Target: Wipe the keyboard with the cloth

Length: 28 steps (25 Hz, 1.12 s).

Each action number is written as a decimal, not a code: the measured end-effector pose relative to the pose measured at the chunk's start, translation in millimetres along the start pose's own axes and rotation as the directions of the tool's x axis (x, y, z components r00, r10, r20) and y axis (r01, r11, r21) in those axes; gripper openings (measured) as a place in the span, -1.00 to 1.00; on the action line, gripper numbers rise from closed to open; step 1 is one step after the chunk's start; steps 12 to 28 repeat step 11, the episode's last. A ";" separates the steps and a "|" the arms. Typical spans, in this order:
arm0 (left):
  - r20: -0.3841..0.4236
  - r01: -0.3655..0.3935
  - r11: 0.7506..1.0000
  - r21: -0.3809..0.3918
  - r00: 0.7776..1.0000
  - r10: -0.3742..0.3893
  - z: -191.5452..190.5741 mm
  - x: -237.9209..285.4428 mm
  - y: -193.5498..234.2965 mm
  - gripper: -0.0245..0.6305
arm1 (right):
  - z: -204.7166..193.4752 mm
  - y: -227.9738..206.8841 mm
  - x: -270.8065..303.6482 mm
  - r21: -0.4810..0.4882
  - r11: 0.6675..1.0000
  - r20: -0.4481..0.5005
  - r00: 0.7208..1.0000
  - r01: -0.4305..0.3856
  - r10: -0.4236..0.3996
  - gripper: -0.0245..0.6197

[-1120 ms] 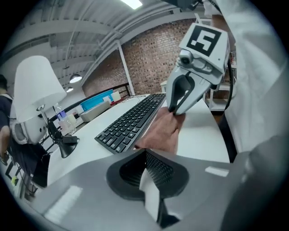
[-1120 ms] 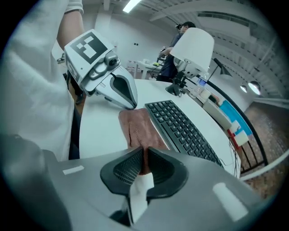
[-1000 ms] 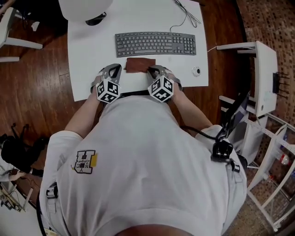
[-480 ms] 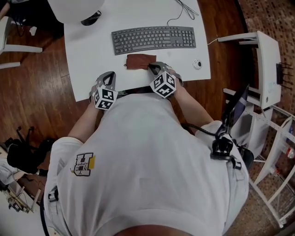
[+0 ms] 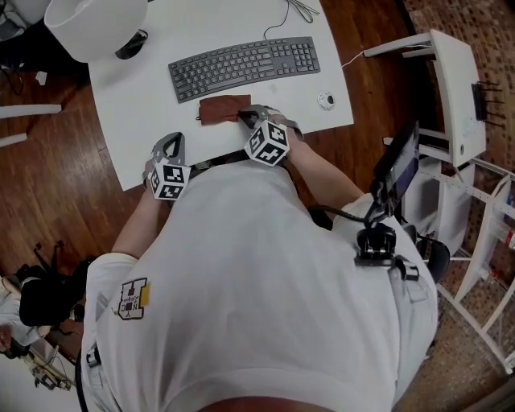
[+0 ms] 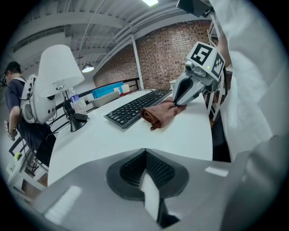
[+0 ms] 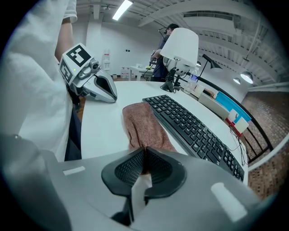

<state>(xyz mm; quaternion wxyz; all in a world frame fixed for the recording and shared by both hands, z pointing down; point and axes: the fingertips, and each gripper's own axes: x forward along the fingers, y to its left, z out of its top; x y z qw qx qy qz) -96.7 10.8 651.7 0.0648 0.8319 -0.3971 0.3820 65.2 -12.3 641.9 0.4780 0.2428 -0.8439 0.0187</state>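
A dark grey keyboard (image 5: 241, 66) lies across the white table (image 5: 137, 121). Just in front of it lies a brown cloth (image 5: 221, 109). My right gripper (image 5: 245, 116) is at the cloth's right end, and in the right gripper view its jaws (image 7: 144, 151) are shut on the edge of the cloth (image 7: 142, 126), beside the keyboard (image 7: 194, 131). My left gripper (image 5: 170, 143) stands apart to the left, near the table's front edge. Its jaws (image 6: 144, 151) are shut with nothing between them. From there the cloth (image 6: 160, 113) and the right gripper (image 6: 189, 88) show ahead.
A white desk lamp (image 5: 95, 24) stands at the table's far left and a small round white object (image 5: 325, 100) at the right. Cables (image 5: 294, 10) trail behind the keyboard. A white cart (image 5: 451, 80) stands right of the table. A person (image 6: 13, 90) stands behind the lamp.
My left gripper has drawn back from the cloth's left end toward the table's front left edge. The right gripper stays at the cloth's right end.
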 end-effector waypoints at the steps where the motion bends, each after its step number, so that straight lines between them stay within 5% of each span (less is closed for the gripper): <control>1: 0.000 -0.001 1.000 0.002 1.000 0.001 -0.1 0.4 -0.3 -0.93 | -0.4 0.0 0.2 -0.002 1.000 0.002 1.000 -0.002 0.002 -0.88; 28: 0.006 -0.015 1.000 0.009 1.000 0.015 -1.7 -4.8 -1.7 -0.93 | 2.0 3.1 -1.7 -0.028 0.999 0.012 1.000 -0.025 0.025 -0.88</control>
